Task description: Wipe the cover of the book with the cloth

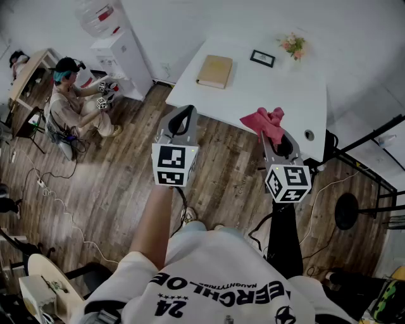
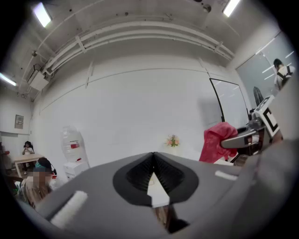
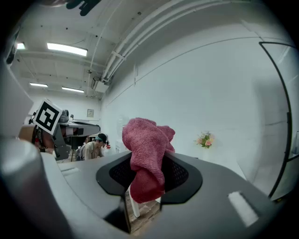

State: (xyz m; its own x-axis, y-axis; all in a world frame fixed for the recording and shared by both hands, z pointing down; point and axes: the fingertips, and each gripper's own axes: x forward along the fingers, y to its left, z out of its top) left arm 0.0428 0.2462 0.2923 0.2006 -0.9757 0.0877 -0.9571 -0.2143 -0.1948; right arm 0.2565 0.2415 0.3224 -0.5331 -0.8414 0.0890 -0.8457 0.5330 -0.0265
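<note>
Right up close is the person's white T-shirt (image 1: 215, 278), and both grippers are held out over the wood floor (image 1: 120, 190), short of the white table (image 1: 253, 95). The right gripper (image 1: 278, 136) is clamped on the red cloth (image 1: 264, 121), which bunches up above the jaws. The left gripper (image 1: 186, 114) has its jaws closed tip to tip with nothing between them.

The tan book (image 1: 214, 71) lies flat on the table's far left part, well apart from the cloth, cover untouched. I'd say the carry comes next: bring the bunch down flat on the cover and sweep edge to edge, with the left gripper pinning a corner so the book doesn't slide.

As for containers, a water bottle (image 1: 98, 18) sits on the dispenser (image 1: 123, 60). Whatever holds the flowers (image 1: 292, 44) is too small to make out.
</note>
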